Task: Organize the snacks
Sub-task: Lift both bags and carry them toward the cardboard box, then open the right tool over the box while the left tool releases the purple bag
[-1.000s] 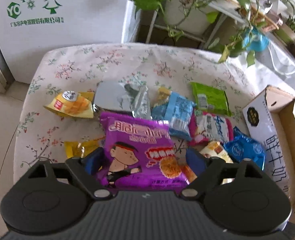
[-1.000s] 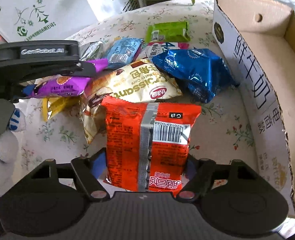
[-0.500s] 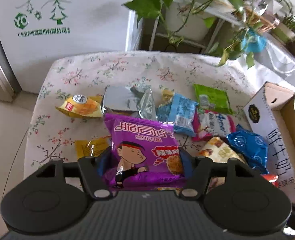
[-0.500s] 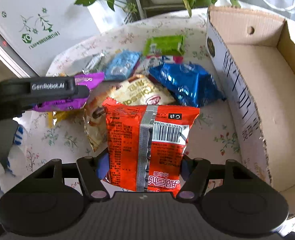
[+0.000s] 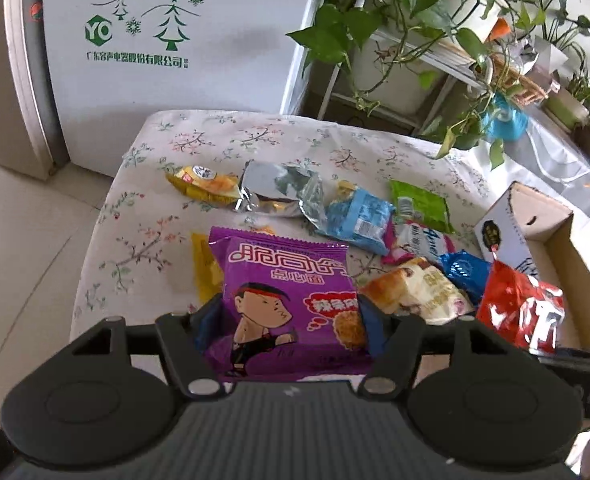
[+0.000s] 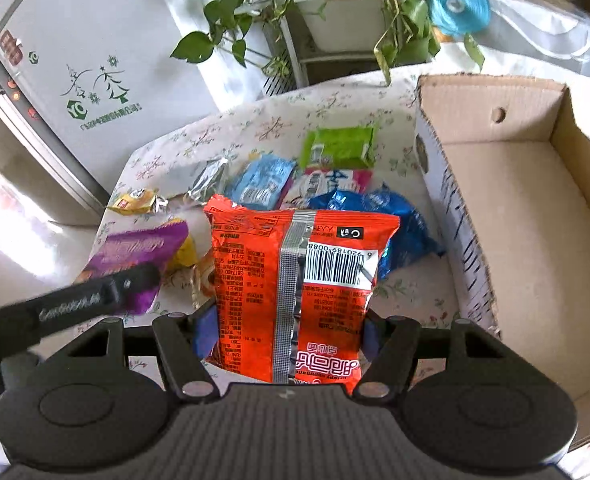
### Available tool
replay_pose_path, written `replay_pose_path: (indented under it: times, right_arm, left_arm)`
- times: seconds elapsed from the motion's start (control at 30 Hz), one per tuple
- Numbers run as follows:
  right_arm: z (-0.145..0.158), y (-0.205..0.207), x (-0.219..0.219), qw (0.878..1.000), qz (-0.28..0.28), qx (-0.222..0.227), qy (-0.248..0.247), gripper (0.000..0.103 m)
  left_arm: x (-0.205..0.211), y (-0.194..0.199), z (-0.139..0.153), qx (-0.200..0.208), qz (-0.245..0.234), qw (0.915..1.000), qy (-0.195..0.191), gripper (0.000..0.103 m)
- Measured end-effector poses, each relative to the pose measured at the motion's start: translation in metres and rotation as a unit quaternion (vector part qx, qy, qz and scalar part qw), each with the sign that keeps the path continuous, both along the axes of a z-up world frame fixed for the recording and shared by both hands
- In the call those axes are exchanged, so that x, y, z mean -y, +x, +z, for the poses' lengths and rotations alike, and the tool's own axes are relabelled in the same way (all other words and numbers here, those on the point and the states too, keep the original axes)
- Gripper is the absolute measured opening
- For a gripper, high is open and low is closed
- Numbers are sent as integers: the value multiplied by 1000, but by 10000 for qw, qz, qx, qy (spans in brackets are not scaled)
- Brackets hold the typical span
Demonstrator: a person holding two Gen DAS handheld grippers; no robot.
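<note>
Both bags have gone up off the table since a second ago, and the table and the pile of snacks now look farther below me. My left tongs [image 5: 289,320] are squeezed shut on the purple bag [image 5: 287,300], the one with the cartoon boy on it, and it hangs over the near left part of the table. My right tongs [image 6: 287,328] are squeezed shut on the red bag [image 6: 295,288], with its bar code side facing me, and it hangs just left of the cardboard box [image 6: 447,208]. The box sits on the right side of the table, and the part of its floor that I can see has nothing in it. I think the job has only just begun, because no snack is put away yet. Still lying on the flowery cloth [image 5: 199,144] are the green pack [image 6: 339,146], the light blue pack [image 6: 261,180], the dark blue bag [image 6: 399,232], the pink and white pack [image 5: 419,240], the silver bag [image 5: 279,192], the small yellow pack [image 5: 203,182] at the far left, the bread bag [image 5: 419,292] and another yellow pack [image 5: 205,268] behind the purple bag. I guess my two bags go in the box next, red one first since it is closest. Then all those others still need picking up.
</note>
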State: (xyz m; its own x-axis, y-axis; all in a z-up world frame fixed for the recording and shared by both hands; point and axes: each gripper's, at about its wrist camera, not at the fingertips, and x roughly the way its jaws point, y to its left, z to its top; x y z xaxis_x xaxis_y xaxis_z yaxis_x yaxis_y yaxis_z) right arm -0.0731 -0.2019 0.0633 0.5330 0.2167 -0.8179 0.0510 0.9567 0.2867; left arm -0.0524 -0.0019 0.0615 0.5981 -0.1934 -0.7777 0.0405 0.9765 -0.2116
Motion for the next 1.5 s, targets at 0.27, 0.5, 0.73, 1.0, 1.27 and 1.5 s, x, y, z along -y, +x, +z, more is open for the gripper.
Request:
replay_pose_path:
  times: [0.27, 0.5, 0.73, 1.0, 1.27, 1.5]
  right_arm:
    - [13, 1, 14, 9997, -150, 176, 18, 73]
    - [32, -3, 37, 9981, -408, 457, 117, 73]
    - [43, -9, 74, 9938, -896, 584, 297, 73]
    - [52, -15, 117, 9858, -1465, 644, 513, 73]
    - [52, -32, 159, 9720, -2169, 560, 710, 73]
    - [45, -41, 187, 9523, -2824, 417, 1083, 73]
  left_arm:
    - [16, -17, 22, 223, 91, 9997, -87, 66]
    - [36, -24, 48, 467, -14, 9987, -188, 66]
    - [67, -29, 60, 518, -288, 9979, -267, 66]
    - [119, -30, 69, 513, -779, 9948, -405, 67]
    - [173, -32, 61, 340, -1277, 9901, -468, 67]
    - [214, -34, 50, 120, -1697, 9841, -512, 67]
